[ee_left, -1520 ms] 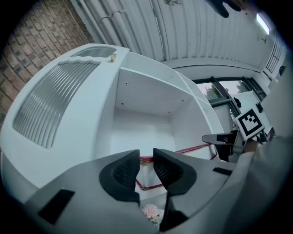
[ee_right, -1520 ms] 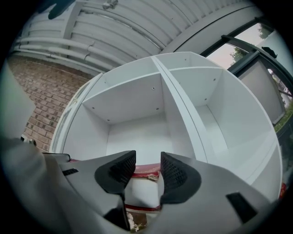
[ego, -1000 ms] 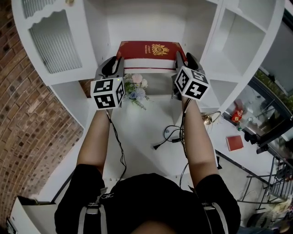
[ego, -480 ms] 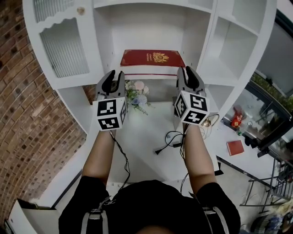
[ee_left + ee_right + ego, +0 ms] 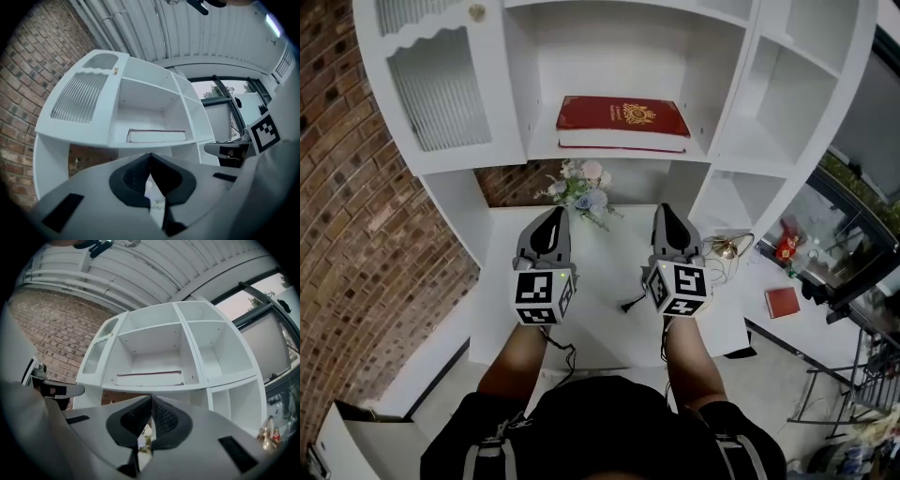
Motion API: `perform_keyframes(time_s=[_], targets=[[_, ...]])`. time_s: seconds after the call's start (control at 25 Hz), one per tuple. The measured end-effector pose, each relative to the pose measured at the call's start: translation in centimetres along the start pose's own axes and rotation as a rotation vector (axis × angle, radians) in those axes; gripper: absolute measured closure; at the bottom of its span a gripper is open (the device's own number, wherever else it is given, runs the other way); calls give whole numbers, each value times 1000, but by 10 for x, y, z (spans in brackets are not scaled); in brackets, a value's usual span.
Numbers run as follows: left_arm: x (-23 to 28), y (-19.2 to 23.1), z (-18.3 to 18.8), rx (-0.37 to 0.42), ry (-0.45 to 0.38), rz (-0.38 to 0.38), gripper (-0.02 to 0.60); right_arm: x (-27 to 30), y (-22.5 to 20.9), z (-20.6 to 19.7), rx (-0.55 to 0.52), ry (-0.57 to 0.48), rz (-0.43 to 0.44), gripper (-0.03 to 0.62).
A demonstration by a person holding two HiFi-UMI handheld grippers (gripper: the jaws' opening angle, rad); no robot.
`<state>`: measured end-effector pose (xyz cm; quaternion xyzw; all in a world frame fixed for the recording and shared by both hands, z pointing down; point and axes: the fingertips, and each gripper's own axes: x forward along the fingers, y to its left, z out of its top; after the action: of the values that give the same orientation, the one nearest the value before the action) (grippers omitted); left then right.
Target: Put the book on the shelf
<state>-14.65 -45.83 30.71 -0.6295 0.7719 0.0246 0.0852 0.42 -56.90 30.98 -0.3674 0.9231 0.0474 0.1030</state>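
The book lies flat on the shelf, well beyond and above both grippers. The left gripper and right gripper are closed tight, holding nothing. Placing looks finished; nothing remains but to rest the grippers

Top centre of the frame, the white shelf carries the red book, lying flat, cover up, in the middle compartment, its page edges facing forward. The compartments to the right show nothing on their boards. Just below, the white desk runs toward the bottom of the frame: a small bunch of flowers sits at its back edge, and a dark cable trails across the surface right of centre.
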Motion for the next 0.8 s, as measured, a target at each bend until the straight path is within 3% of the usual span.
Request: perform_keyframes(time_s=[0.24, 0.8], targets=[[-23, -12, -42, -38, 100, -48, 568, -24, 17, -24, 32, 22, 31, 580], [-37, -25, -44, -32, 124, -54, 568, -46, 17, -29, 47, 37, 32, 582]])
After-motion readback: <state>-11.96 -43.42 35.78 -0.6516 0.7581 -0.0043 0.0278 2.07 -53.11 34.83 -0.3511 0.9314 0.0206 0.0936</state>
